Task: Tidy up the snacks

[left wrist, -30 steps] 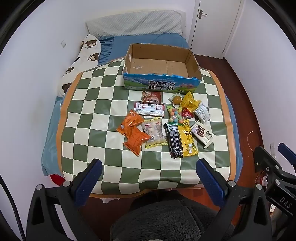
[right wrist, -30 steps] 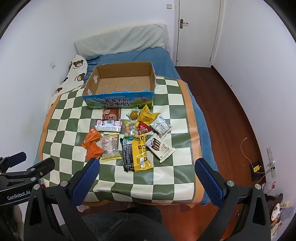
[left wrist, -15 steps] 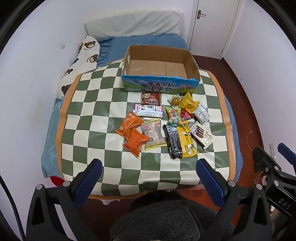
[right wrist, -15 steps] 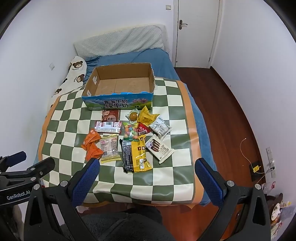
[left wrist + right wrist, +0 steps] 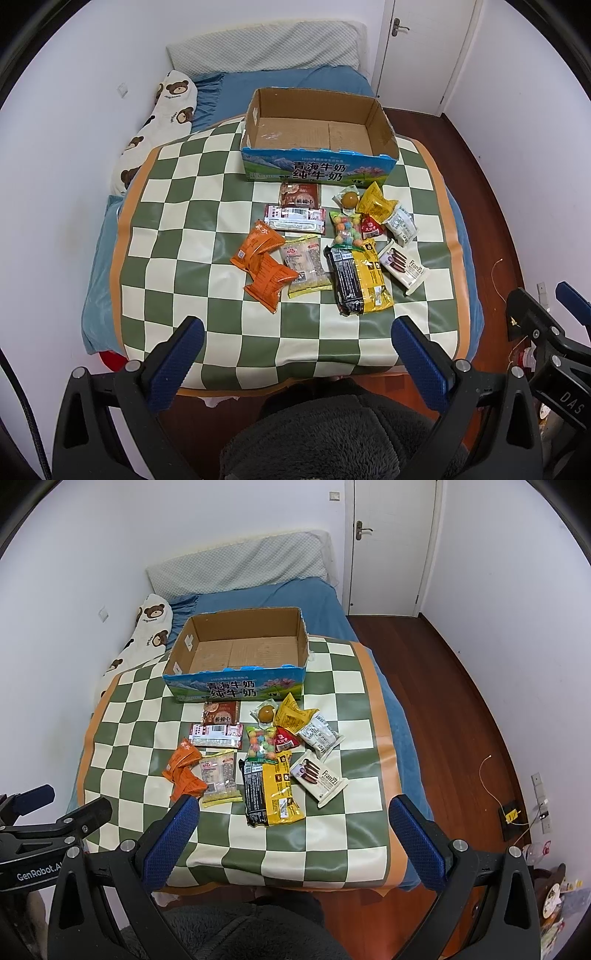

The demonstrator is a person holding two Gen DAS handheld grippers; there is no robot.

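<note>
Our work surface is a green-and-cream checkered cloth (image 5: 177, 236) with an orange border, spread over a bed with blue bedding (image 5: 391, 709); white walls close the room, dark wood floor (image 5: 461, 709) runs to our right, and a white door (image 5: 391, 542) stands in the far corner. Nearest us, a dark fuzzy garment (image 5: 332, 439) fills the bottom of both views. Our left gripper (image 5: 295, 360) hangs over the near edge of the cloth with its blue pads spread wide, holding nothing; our right gripper (image 5: 291, 836) is likewise wide apart and empty.

Beyond them the snacks lie clustered mid-cloth: two orange packets (image 5: 262, 264) overlapping, one clear packet with a yellow edge (image 5: 304, 266), one black bar (image 5: 345, 278) touching one yellow bar (image 5: 371, 277), one white Franzzi pack (image 5: 404, 267), one bag of coloured balls (image 5: 347, 229), one small red packet (image 5: 371, 229), one white wrapper (image 5: 400, 225), one yellow pouch (image 5: 375, 206), one wrapped egg (image 5: 349, 199), one long red-and-white pack (image 5: 295, 218) and one brown packet (image 5: 299, 195).

Farther on, the open cardboard box (image 5: 317, 168) sits with nothing inside. Behind it are a bear-print pillow (image 5: 159, 122) and a grey pillow (image 5: 266, 46).
</note>
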